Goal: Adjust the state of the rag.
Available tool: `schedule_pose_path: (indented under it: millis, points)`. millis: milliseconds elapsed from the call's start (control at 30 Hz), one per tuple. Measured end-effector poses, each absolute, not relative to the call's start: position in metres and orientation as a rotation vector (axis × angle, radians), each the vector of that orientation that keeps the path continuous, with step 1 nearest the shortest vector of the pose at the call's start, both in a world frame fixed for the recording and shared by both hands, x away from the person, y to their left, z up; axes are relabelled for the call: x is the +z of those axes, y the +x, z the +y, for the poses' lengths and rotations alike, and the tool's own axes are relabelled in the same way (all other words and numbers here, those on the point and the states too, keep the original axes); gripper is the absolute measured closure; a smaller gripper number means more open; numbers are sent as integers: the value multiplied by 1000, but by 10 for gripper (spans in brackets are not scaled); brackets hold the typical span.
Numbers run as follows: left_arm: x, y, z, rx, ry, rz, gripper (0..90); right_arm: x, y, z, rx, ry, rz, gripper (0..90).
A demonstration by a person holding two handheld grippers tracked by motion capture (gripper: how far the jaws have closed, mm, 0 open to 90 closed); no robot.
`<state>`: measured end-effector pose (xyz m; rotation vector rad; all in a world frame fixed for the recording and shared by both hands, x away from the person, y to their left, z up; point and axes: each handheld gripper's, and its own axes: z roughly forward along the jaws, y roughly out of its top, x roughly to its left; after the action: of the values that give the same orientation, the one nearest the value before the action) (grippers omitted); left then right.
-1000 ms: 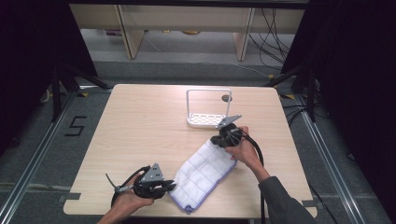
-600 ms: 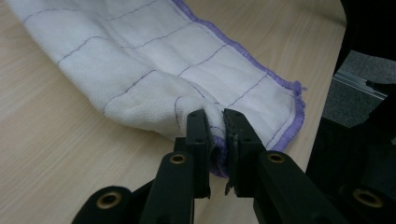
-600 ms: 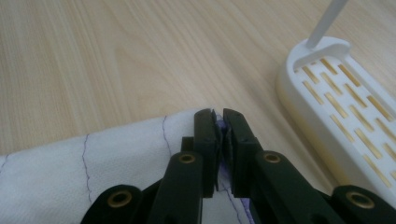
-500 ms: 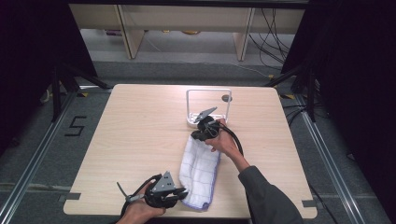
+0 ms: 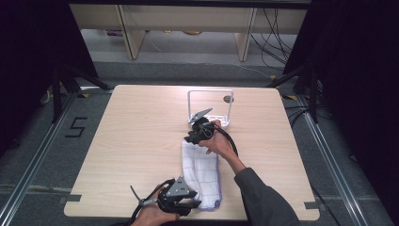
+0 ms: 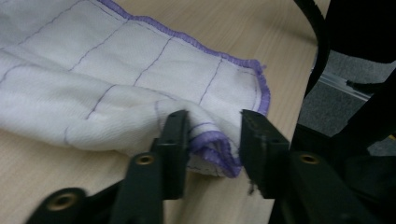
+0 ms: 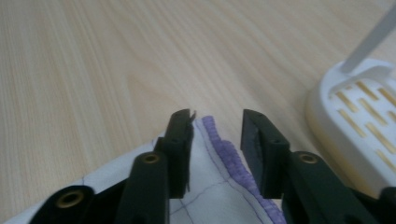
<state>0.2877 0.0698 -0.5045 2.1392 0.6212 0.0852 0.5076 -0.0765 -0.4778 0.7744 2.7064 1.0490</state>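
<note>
Desk-top cloth [image 5: 201, 170] lay folded between both grippers, left gripper [image 6: 212, 140] and right gripper [image 7: 215, 140], jaws just spread off its corners; dragging either away risked unfolding it.

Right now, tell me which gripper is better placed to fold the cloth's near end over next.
Left, probably. The left gripper has just opened, its jaws astride the cloth's near folded corner. The right gripper, also just opened, sits at the far end beside the white rack.
</note>
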Motion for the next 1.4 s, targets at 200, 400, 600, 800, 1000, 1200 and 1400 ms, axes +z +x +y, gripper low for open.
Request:
schedule_pose_path:
  millis: [200, 400, 600, 800, 1000, 1200, 1400]
  points:
    - [-496, 288, 76, 61, 2142, 622, 447, -465, 501, -95, 1117, 869, 2620, 559]
    - [-486, 298, 91, 98, 2124, 649, 430, -452, 486, -130, 1174, 936, 2544, 537]
    - [-480, 308, 100, 124, 2074, 714, 420, -452, 478, -157, 1166, 1001, 2499, 524]
    - [-475, 346, 119, 198, 2052, 804, 411, -460, 479, -169, 1127, 1059, 2483, 506]
    - [-476, 374, 125, 223, 2039, 878, 409, -465, 479, -167, 1087, 1080, 2487, 481]
    - [-482, 406, 121, 246, 2042, 931, 409, -471, 481, -166, 1033, 1079, 2514, 470]
    - [-494, 434, 115, 268, 2074, 942, 392, -480, 483, -170, 995, 1123, 2518, 448]
